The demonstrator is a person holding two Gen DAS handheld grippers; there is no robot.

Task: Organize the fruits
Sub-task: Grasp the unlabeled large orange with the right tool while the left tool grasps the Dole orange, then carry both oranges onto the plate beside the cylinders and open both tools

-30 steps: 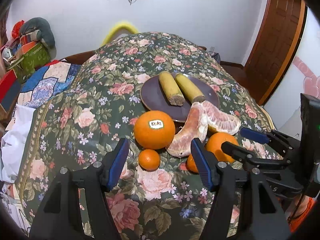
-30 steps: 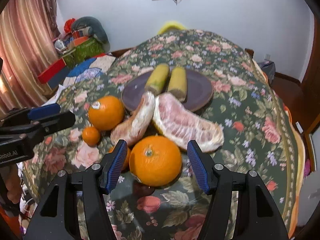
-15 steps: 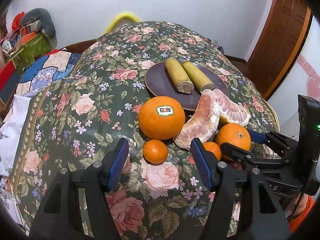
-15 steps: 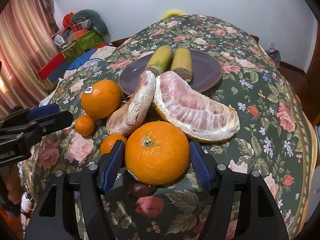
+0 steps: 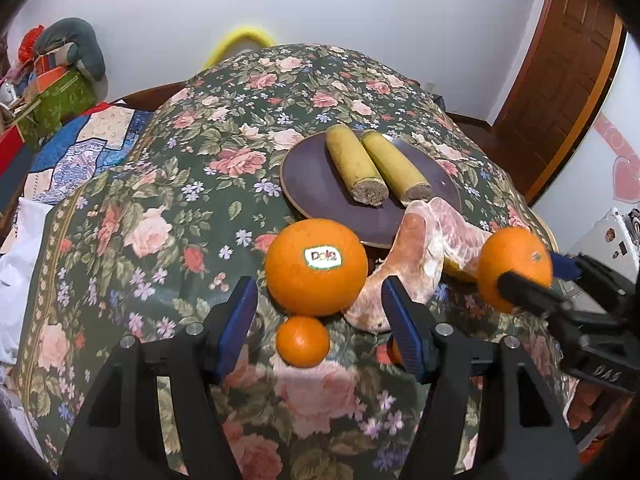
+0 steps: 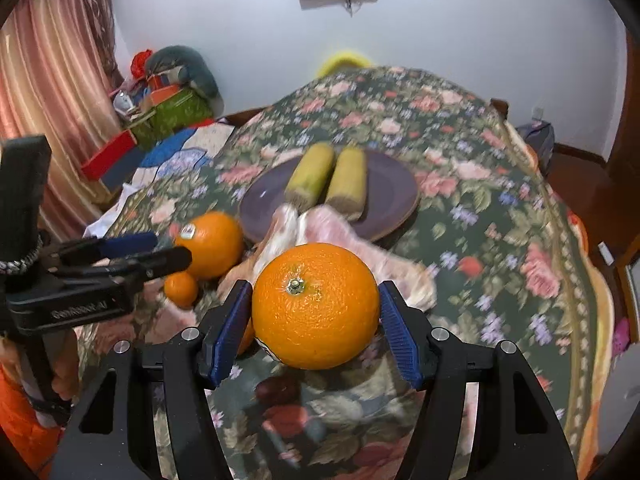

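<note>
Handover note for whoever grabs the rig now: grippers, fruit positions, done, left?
Right gripper: clamped on a large stemmed orange, apparently off the floral tablecloth.
Left gripper: open, empty, around a small round mandarin, not touching.
Large Dole-stickered orange and peeled pink pomelo wedges lie beside the dark purple plate.
Done: two yellow-green banana halves on the plate.
Left: the rest, presumably to the plate.
</note>
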